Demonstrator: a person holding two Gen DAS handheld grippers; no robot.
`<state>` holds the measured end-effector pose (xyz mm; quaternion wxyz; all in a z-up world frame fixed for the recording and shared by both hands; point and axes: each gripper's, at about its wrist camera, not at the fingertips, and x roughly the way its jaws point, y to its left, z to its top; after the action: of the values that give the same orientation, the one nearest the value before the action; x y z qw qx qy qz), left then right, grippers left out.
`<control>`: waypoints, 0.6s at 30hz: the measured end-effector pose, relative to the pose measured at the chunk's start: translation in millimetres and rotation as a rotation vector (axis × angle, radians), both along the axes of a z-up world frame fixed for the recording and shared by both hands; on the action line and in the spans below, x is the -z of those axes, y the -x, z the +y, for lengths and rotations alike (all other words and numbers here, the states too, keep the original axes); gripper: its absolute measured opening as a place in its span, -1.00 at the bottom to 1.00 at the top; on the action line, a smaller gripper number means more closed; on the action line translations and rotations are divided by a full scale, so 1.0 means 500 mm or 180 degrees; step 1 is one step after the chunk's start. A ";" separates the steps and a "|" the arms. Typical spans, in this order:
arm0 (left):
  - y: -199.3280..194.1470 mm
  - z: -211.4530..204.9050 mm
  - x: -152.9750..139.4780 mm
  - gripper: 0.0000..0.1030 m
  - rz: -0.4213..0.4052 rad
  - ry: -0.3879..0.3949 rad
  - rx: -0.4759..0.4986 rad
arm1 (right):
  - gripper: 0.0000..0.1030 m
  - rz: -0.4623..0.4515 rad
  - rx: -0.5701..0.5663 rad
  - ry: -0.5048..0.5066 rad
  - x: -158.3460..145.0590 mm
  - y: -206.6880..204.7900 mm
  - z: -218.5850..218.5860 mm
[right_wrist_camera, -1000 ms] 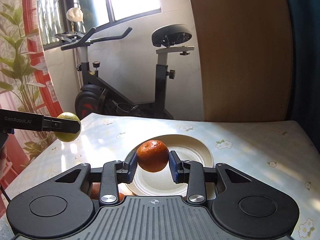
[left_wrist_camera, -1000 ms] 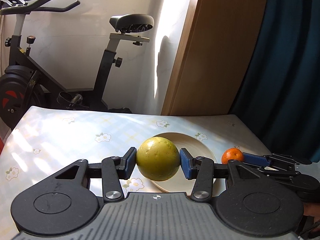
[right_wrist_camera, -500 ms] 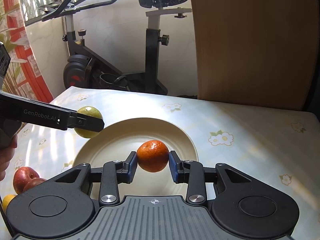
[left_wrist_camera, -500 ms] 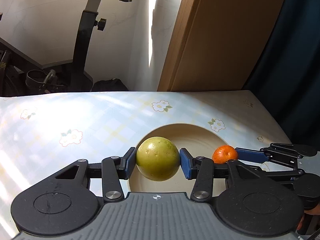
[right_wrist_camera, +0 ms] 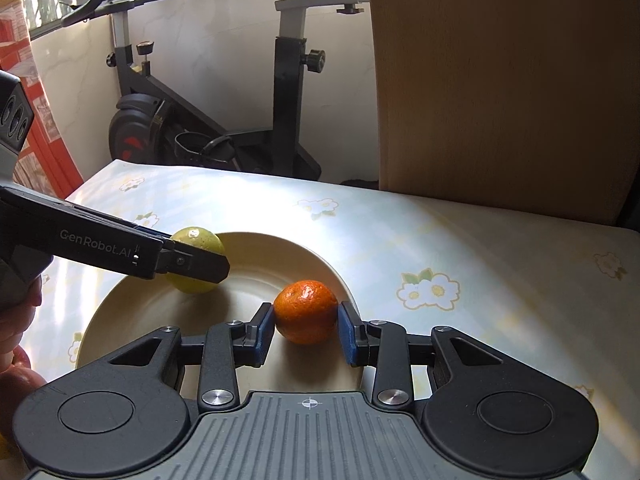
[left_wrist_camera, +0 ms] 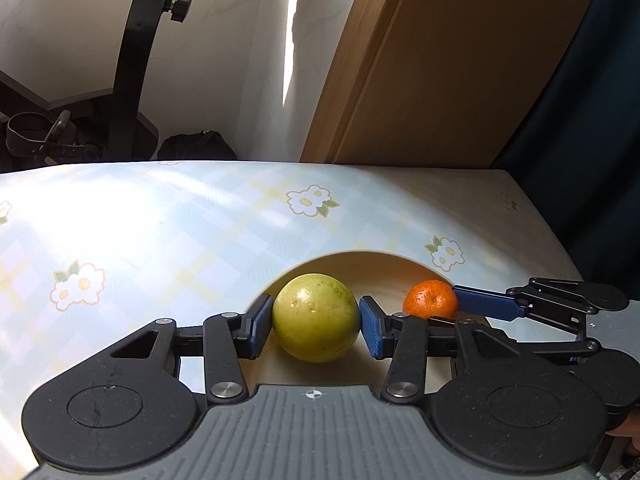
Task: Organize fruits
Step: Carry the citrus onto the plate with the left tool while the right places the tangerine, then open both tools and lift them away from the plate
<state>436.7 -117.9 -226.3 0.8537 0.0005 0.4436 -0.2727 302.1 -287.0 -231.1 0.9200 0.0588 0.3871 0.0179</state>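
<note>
A cream plate (right_wrist_camera: 248, 252) lies on the flowered tablecloth and also shows in the left wrist view (left_wrist_camera: 384, 268). My left gripper (left_wrist_camera: 316, 330) is shut on a yellow-green round fruit (left_wrist_camera: 316, 318), low over the plate's left side; the fruit also shows in the right wrist view (right_wrist_camera: 200, 240). My right gripper (right_wrist_camera: 306, 334) holds an orange mandarin (right_wrist_camera: 306, 310) low over the plate's right part, though its right pad stands slightly off the peel. The mandarin also shows in the left wrist view (left_wrist_camera: 430, 300), next to the right gripper's blue finger (left_wrist_camera: 486, 306).
A red apple (right_wrist_camera: 18, 376) lies at the left edge of the table near the hand. An exercise bike (right_wrist_camera: 208, 120) stands behind the table. A wooden panel (right_wrist_camera: 500, 88) and a dark curtain (left_wrist_camera: 580, 100) rise at the back right.
Both grippers have come down and forward with their fruits, from above the table to low over the plate. The right gripper's jaws have spread slightly around the mandarin.
</note>
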 end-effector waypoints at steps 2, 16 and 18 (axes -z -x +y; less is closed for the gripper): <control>0.000 -0.002 0.005 -0.04 0.0056 -0.0003 0.0016 | -0.37 0.0015 0.0015 0.0007 -0.003 -0.002 0.002; 0.075 0.047 -0.089 0.09 -0.0160 0.0097 -0.0118 | -0.36 -0.0137 0.0347 -0.0140 -0.069 0.072 0.021; 0.105 0.060 -0.106 0.09 -0.0237 0.0073 -0.0088 | -0.36 -0.0179 0.0407 -0.0180 -0.080 0.100 0.031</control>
<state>384.0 -87.8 -173.3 0.8733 -0.0053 0.4083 -0.2657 252.2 -271.5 -191.1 0.9277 0.1088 0.3559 -0.0283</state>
